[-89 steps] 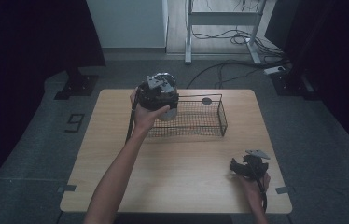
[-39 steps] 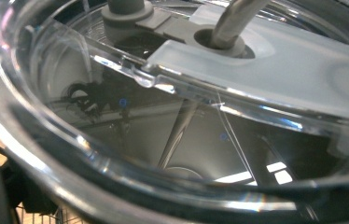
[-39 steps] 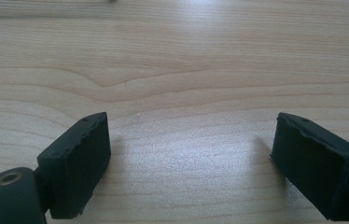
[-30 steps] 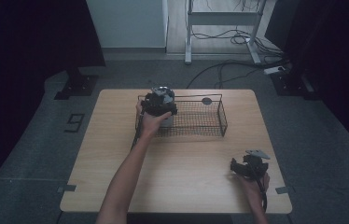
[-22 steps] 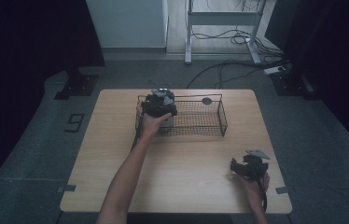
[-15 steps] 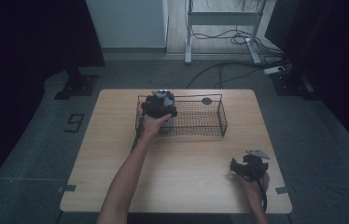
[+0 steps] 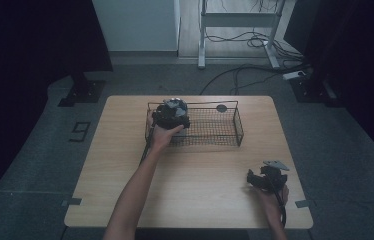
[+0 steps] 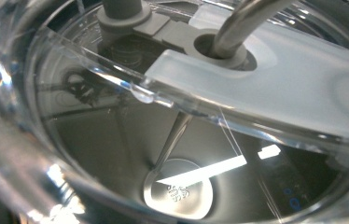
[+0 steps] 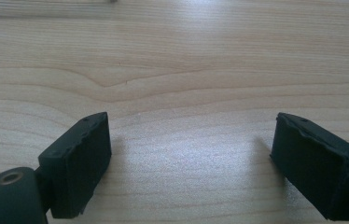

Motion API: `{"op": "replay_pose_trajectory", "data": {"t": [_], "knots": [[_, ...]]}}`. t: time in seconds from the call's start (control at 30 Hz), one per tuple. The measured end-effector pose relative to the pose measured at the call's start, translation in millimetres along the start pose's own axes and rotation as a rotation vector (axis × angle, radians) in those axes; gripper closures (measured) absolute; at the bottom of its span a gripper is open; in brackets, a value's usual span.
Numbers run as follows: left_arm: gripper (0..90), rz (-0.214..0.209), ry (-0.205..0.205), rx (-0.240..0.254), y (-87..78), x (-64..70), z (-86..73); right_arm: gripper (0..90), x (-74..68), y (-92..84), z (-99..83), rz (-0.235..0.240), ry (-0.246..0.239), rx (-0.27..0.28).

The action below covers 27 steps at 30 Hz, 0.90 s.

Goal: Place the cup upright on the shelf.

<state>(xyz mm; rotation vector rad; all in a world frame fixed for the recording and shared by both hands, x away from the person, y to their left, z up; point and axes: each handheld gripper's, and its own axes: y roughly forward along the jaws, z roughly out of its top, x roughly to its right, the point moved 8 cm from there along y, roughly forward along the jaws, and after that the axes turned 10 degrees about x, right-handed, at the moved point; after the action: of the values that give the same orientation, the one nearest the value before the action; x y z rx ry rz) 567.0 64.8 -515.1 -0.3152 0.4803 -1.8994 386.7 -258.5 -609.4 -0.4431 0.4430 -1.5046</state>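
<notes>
Seemingly left tongs [image 7: 171,114] over basket [image 7: 225,137], grip unclear; right tongs [image 9: 189,163] apart.

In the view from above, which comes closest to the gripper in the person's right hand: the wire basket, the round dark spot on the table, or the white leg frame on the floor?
From the right gripper:
1. Wire basket, up-left on the table.
2. Round dark spot, just behind the basket.
3. White leg frame, on the floor beyond the table.

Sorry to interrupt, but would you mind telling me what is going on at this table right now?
A person works at a wooden table with a gripper in each hand. The left gripper is at the left end of a wire basket, with a clear lidded cup close before its camera; whether its jaws grip the cup cannot be told. The right gripper rests near the table's front right corner, open over bare wood.
</notes>
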Motion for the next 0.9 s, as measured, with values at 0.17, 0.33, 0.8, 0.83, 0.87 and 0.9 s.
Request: {"op": "replay_pose_trajectory", "data": {"t": [0.17, 0.33, 0.8, 0.83, 0.87, 0.9], "knots": [[3.6, -0.006, -0.005, 0.003, -1.0, -1.4, -1.2, 11.8, 0.0, 0.0, 0.0, 0.0, 0.0, 0.0], [3.0, 0.007, -0.019, 0.001, -2.9, -2.9, -1.8, 11.9, 0.0, 0.0, 0.0, 0.0, 0.0, 0.0], [0.0, -0.003, 0.0, 0.085, -28.4, -3.4, 14.1, 12.0, 0.0, 0.0, 0.1, 0.001, -0.002, 0.001], [0.0, -0.005, -0.003, 0.092, -31.4, -2.9, 15.8, 12.0, 0.0, 0.0, 0.1, 0.001, -0.002, 0.001], [0.0, -0.008, -0.001, 0.099, -34.5, -2.6, 17.6, 12.0, 0.0, 0.0, 0.1, 0.001, -0.002, 0.001], [0.0, -0.01, 0.001, 0.104, -37.6, -2.1, 19.3, 12.0, -0.1, 0.0, 0.1, 0.001, -0.002, 0.001]]}}
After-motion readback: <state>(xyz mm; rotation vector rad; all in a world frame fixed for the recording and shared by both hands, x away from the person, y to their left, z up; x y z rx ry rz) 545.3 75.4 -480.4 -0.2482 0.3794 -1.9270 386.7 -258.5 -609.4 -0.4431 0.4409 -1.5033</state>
